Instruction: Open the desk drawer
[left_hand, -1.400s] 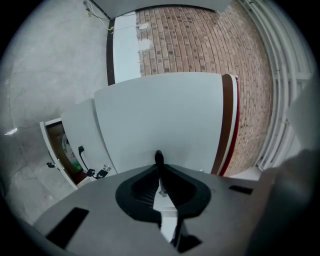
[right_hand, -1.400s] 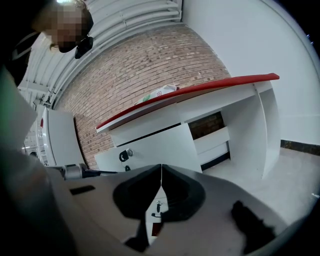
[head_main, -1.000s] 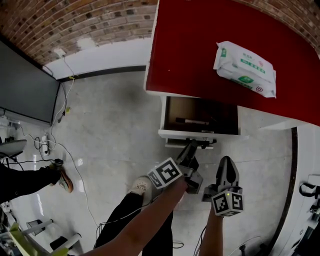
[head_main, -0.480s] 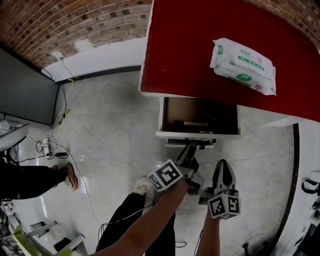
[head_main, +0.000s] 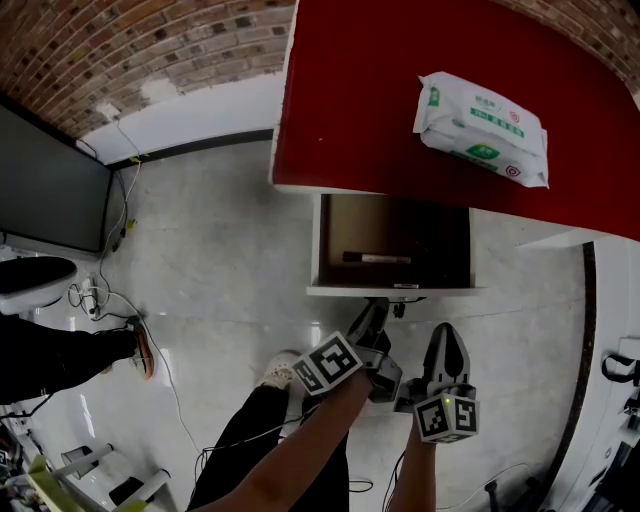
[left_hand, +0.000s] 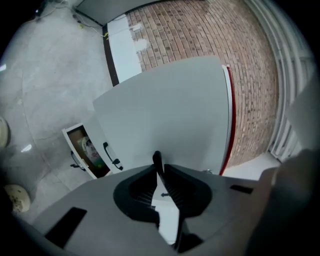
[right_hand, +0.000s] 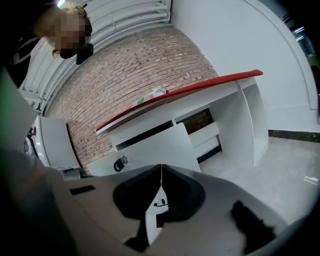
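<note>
**Tongs, left** (head_main: 374, 312): jaws a narrow slit apart and just now opening; nothing sits between them. The tip lies just beside the dark handle (head_main: 405, 299); whether it touches cannot be told. It points forward and slightly down, with its marker cube towards the body.

**Tongs, right** (head_main: 445, 336): jaws closed tip to tip and empty. It is level with the left pair and just beside it, short of the drawer front.

**Arms:** left forearm (head_main: 290, 450) runs up from the lower edge at a slant. Right forearm (head_main: 408, 485) rises nearly straight, close alongside it.

**Drawer** (head_main: 392, 290): pulled out from under the red desk top (head_main: 350, 100), with the inside exposed. A thin dark stick (head_main: 375, 258) lies across its floor. The white front edge faces both tips.

**Desk top:** carries one pack of wipes (head_main: 482, 128) near the far right. Its front edge overhangs the back of the drawer.

**Open room:** bare grey floor (head_main: 220, 240) spreads wide to the left of the drawer. Cables (head_main: 120, 300) trail farther left, near a dark screen (head_main: 50, 180). On the right a white panel (head_main: 610, 300) stands near the right tongs, leaving a narrower strip.
</note>
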